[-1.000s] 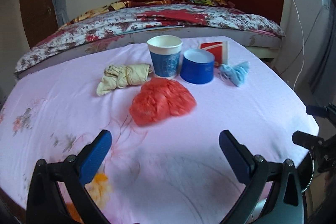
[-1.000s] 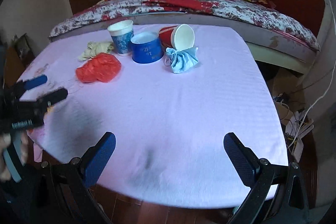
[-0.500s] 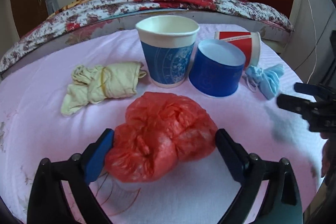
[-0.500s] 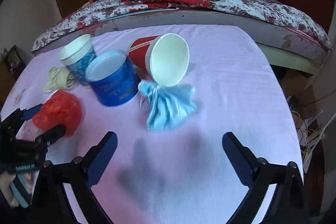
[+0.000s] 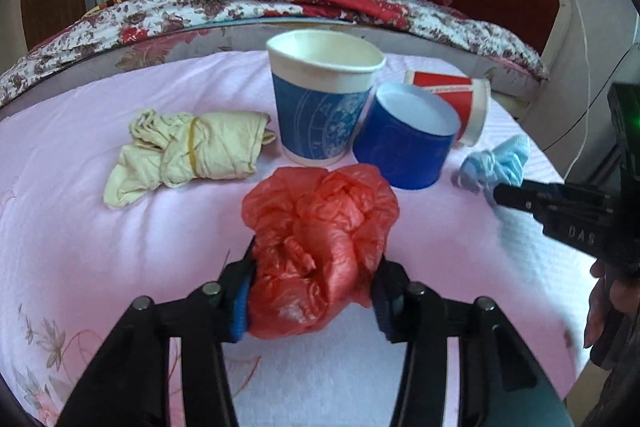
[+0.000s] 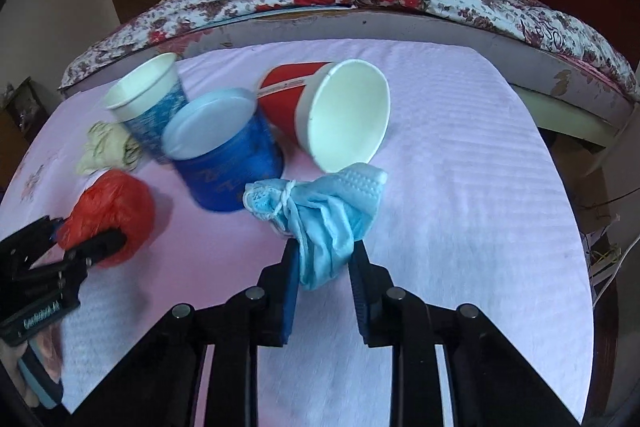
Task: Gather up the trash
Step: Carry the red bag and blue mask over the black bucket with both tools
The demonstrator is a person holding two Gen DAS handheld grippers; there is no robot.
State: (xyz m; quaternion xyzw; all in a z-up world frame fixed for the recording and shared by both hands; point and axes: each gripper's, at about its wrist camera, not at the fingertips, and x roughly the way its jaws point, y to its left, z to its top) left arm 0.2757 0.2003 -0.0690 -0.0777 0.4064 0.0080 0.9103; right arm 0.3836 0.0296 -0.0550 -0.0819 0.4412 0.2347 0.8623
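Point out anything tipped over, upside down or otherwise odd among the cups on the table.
The red paper cup lies on its side, its open mouth facing the right gripper. The dark blue cup appears to stand upside down, base up. The blue-patterned cup is upright. No spill is visible.

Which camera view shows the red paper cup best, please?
The right wrist view. There the red paper cup lies on its side with its white open mouth facing the camera, fully visible. In the left wrist view, the blue tub hides part of it; only its side shows.
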